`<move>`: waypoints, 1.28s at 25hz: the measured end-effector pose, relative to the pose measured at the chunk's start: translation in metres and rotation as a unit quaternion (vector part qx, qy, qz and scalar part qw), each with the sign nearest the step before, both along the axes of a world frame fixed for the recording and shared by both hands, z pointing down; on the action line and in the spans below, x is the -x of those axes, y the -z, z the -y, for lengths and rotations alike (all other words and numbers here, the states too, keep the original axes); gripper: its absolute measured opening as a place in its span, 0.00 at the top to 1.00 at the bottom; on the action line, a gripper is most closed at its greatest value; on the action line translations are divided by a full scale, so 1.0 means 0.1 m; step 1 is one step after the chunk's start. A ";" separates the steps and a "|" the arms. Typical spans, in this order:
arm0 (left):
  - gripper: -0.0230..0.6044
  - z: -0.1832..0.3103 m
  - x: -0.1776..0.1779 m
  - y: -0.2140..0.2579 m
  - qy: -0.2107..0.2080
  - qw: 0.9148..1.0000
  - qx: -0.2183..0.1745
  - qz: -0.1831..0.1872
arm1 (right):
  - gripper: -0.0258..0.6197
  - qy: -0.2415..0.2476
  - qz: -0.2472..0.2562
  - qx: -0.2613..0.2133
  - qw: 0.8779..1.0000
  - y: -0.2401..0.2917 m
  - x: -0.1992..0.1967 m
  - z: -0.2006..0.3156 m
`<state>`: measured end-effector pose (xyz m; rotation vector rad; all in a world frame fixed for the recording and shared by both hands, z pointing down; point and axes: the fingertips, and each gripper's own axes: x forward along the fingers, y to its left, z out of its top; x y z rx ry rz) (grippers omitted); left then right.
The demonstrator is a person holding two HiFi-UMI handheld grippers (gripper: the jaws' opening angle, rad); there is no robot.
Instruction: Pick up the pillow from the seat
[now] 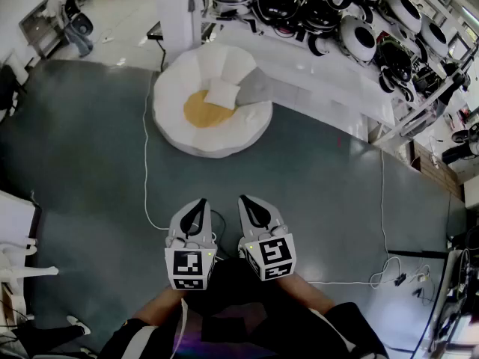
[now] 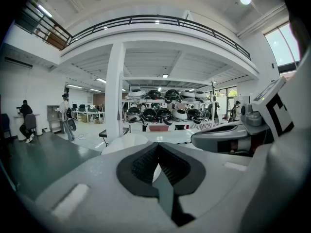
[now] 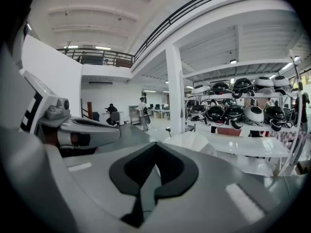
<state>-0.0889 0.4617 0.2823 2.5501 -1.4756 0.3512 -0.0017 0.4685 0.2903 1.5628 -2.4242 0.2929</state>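
Observation:
A small white pillow point(image 1: 222, 93) lies on the orange cushion point(image 1: 200, 111) of a round white seat point(image 1: 224, 142) on the grey floor, in the upper middle of the head view. Both grippers are held side by side well short of the seat, pointing toward it. My left gripper point(image 1: 200, 201) is shut with nothing between its jaws, and so is my right gripper point(image 1: 244, 199). In the left gripper view the seat point(image 2: 125, 142) shows just past the shut left gripper point(image 2: 156, 145). The right gripper view shows the seat point(image 3: 193, 141) beyond the shut right gripper point(image 3: 154, 147).
A white rack point(image 1: 337, 21) of round black-and-white machines stands behind the seat, beside a white pillar point(image 1: 177, 13). A white cable point(image 1: 146, 163) runs along the floor left of the seat, another cable and a plug strip point(image 1: 400, 279) lie at right. A person point(image 1: 69, 17) stands far left.

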 end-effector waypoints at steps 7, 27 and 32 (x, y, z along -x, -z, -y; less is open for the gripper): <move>0.96 0.02 0.06 0.00 -0.002 1.000 0.001 -0.001 | 0.96 -0.003 -0.002 0.002 1.000 -0.01 0.05 0.00; 0.96 -0.03 0.39 0.09 -0.005 1.000 -0.014 -0.008 | 0.96 -0.032 0.006 -0.012 0.999 0.15 0.24 -0.01; 0.96 -0.07 0.53 0.17 -0.006 1.000 -0.019 -0.008 | 0.96 -0.038 0.006 -0.018 0.999 0.24 0.35 -0.03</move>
